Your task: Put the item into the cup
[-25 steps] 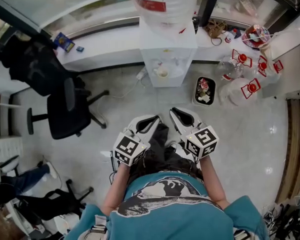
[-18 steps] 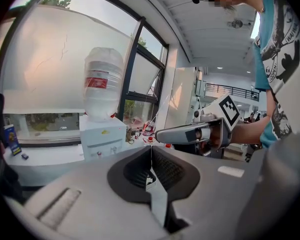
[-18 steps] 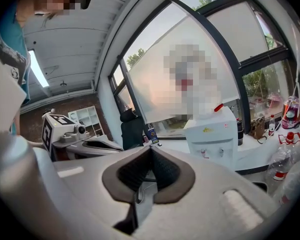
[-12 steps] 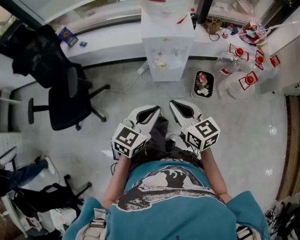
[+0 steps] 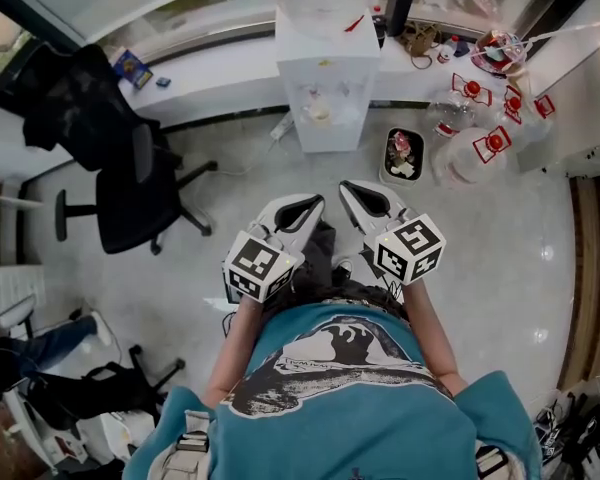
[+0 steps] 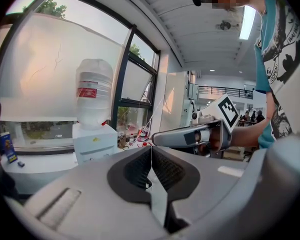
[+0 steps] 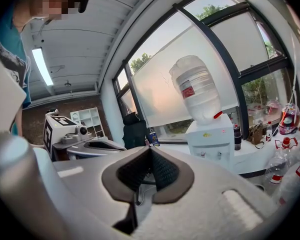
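Observation:
No cup and no loose item shows in any view. Both grippers are held side by side in front of the person's body, above the pale floor. In the head view my left gripper [image 5: 314, 202] points forward with its jaws together and nothing between them. My right gripper [image 5: 346, 187] sits just to its right, jaws also together and empty. The left gripper view shows its dark ribbed pads [image 6: 140, 170] meeting along one line, with the right gripper [image 6: 190, 136] beside it. In the right gripper view the pads [image 7: 162, 171] touch as well, with the left gripper [image 7: 90, 146] at the left.
A white water dispenser [image 5: 325, 88] with a bottle on top stands ahead against a white ledge [image 5: 210, 78]. A small bin [image 5: 402, 158] and large red-capped water bottles [image 5: 480, 148] sit to its right. A black office chair [image 5: 130, 208] stands at the left.
Both grippers have moved a little forward, away from the body, still side by side. The head view has shifted slightly toward the dispenser.

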`<act>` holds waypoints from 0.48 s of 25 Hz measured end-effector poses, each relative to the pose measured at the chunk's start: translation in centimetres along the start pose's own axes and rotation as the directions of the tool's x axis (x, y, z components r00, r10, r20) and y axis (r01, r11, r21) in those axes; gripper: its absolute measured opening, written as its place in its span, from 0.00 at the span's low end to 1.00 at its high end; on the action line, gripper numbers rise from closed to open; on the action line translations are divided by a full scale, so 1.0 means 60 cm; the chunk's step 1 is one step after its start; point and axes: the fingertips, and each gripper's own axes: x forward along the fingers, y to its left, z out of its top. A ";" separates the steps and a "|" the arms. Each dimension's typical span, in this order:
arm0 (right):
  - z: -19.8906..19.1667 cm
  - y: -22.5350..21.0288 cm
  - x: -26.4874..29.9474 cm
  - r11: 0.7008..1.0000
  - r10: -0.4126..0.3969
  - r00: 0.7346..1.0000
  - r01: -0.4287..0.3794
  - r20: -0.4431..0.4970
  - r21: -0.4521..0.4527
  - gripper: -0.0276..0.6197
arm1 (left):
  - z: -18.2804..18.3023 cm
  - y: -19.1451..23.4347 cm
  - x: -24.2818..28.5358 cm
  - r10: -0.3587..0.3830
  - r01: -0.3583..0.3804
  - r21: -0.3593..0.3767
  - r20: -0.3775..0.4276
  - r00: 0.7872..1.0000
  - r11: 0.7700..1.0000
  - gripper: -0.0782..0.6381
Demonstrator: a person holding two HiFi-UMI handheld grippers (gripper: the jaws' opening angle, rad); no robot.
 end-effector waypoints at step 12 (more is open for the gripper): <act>-0.010 -0.009 -0.024 1.000 -0.011 1.000 0.011 -0.011 0.003 0.04 | -0.005 -0.028 0.016 -0.026 0.027 0.011 -0.016 1.000 1.000 0.13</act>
